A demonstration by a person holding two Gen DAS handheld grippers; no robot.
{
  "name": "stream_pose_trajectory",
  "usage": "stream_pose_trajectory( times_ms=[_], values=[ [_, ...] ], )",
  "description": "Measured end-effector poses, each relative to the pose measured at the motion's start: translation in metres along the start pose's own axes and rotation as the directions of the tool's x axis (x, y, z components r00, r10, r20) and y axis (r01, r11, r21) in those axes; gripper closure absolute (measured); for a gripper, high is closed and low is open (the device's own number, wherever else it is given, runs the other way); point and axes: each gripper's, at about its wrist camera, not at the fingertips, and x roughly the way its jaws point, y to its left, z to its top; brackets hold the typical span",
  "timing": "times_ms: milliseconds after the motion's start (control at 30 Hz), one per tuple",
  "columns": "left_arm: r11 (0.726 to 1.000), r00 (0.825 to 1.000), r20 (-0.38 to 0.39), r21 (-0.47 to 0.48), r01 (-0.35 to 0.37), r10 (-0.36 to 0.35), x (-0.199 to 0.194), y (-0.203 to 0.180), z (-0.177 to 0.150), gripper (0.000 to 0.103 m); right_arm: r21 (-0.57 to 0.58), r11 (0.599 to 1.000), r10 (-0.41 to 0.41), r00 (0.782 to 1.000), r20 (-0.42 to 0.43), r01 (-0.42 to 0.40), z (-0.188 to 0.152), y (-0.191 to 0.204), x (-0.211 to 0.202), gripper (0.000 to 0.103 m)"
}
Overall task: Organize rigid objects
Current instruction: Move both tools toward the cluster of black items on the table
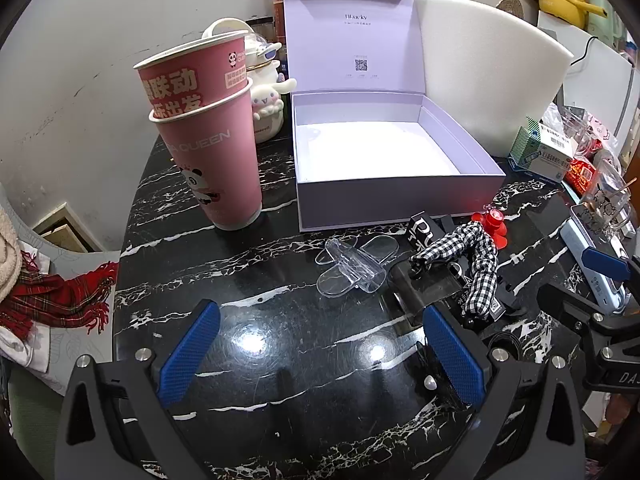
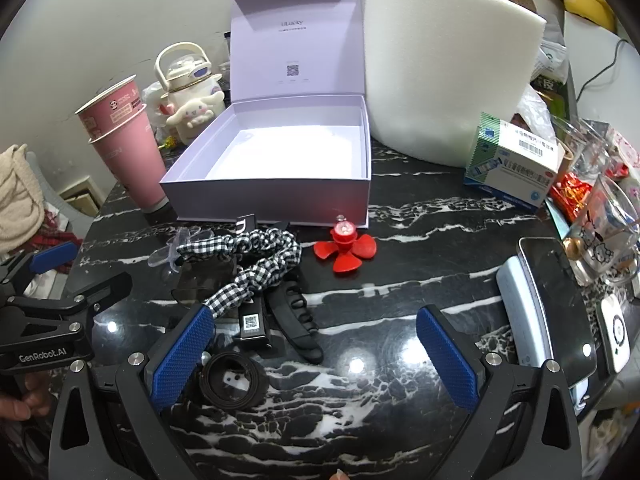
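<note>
An open, empty lilac box [image 1: 384, 200] [image 2: 272, 196] stands on the black marble table [image 1: 280, 360] [image 2: 400, 300]. In front of it lie a clear plastic piece [image 1: 352, 268] [image 2: 176, 248], a black-and-white checked scrunchie [image 1: 476, 264] [image 2: 256, 264], a red flower-shaped piece [image 1: 494, 226] [image 2: 346, 250], a black hair claw [image 2: 296, 320], a small black box [image 2: 252, 320] and a black ring [image 2: 234, 378]. My left gripper [image 1: 320, 356] is open and empty, just short of the clear piece. My right gripper [image 2: 316, 356] is open and empty, right of the ring.
Two stacked pink paper cups [image 1: 208, 128] [image 2: 124, 140] stand left of the box, a white figurine [image 1: 268, 108] behind them. A white foam block [image 2: 448, 72], a medicine box [image 2: 512, 160], glass mugs [image 2: 600, 236] and a phone [image 2: 556, 304] crowd the right side.
</note>
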Motion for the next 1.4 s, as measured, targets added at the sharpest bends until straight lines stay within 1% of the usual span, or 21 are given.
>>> stream_pose_trajectory(
  times_ms=[267,500,700,867,1000,1033,1167,1400],
  values=[
    [1.0,1.0,-0.008,-0.005,0.015,-0.015,-0.002,0.0,0.001,0.0,-0.006,1.0,0.004,1.0,0.002,-0.004,0.001,0.002,-0.002,0.0],
    [1.0,1.0,0.008,0.015,0.001,-0.002,-0.006,-0.001,0.001,0.0,-0.008,1.0,0.005,1.0,0.008,-0.005,0.001,0.002,-0.005,0.0],
    [1.0,1.0,0.017,0.009,-0.013,0.013,-0.009,-0.001,0.002,0.0,-0.01,1.0,0.019,0.999,0.027,-0.019,-0.001,0.002,-0.008,0.0],
    [1.0,1.0,0.023,-0.005,0.0,0.001,-0.012,0.001,0.002,0.0,-0.013,1.0,0.024,0.999,0.038,-0.023,-0.001,0.002,-0.01,0.0],
    [1.0,1.0,0.014,0.004,-0.017,0.017,-0.014,0.001,0.002,0.0,-0.02,0.999,0.03,0.998,0.047,-0.029,-0.002,0.003,-0.013,0.0],
    [0.999,0.999,0.0,0.02,-0.035,0.035,-0.014,0.0,0.001,0.0,-0.019,0.999,0.034,0.998,0.047,-0.033,-0.002,0.003,-0.013,0.0],
    [0.998,0.998,-0.003,0.039,-0.058,0.059,-0.018,-0.002,0.0,0.0,-0.018,0.998,0.057,0.996,0.067,-0.056,-0.004,0.004,-0.018,0.0],
    [0.998,0.998,0.031,0.024,-0.059,0.058,-0.026,-0.003,-0.006,0.0,-0.031,0.997,0.075,0.994,0.078,-0.073,-0.01,0.004,-0.025,0.0]
  ],
)
